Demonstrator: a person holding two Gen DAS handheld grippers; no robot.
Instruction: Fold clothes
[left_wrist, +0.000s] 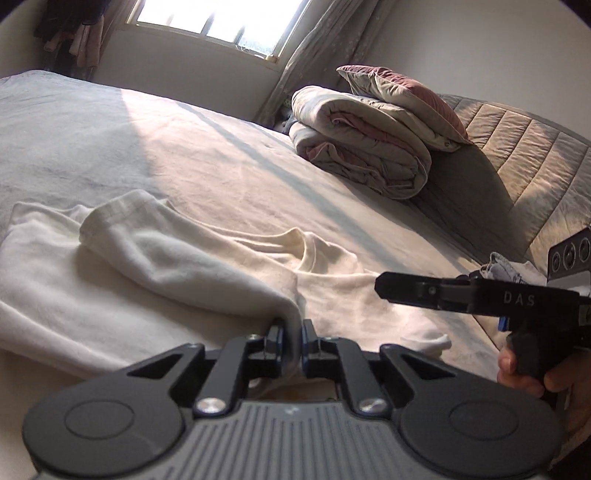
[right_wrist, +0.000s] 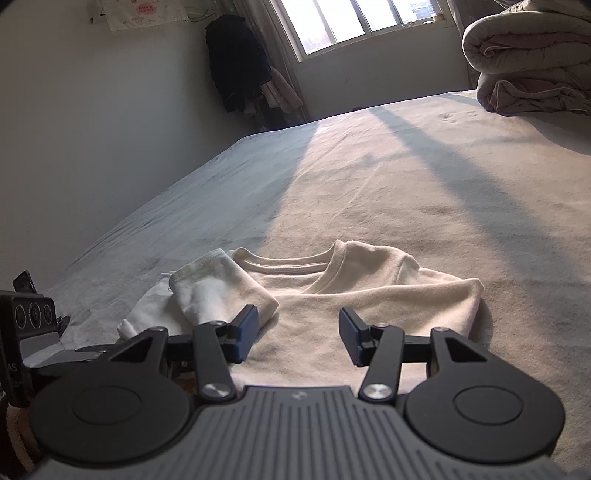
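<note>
Left gripper (left_wrist: 291, 338) pinches the shirt (right_wrist: 332, 317) sleeve (left_wrist: 184, 258); right gripper (right_wrist: 297, 334) hovers half-wide, empty

The shirt (right_wrist: 354, 295) lies on the bed (right_wrist: 424, 177) at 6 o'clock, its sleeve (right_wrist: 221, 291) folded across its body at 9 o'clock. The rolled quilt (right_wrist: 532, 55) sits at 1 o'clock, a pillow (left_wrist: 402, 96) on it; the window (right_wrist: 354, 22) at 12 o'clock.

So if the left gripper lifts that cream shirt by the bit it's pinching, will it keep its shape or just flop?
Probably flop: the cream shirt lies limp and wrinkled on the bed, and its folded sleeve sags where the left gripper pinches it. It looks thin, so likely light. The soft sheet beneath may drag rather than let it slide.
</note>
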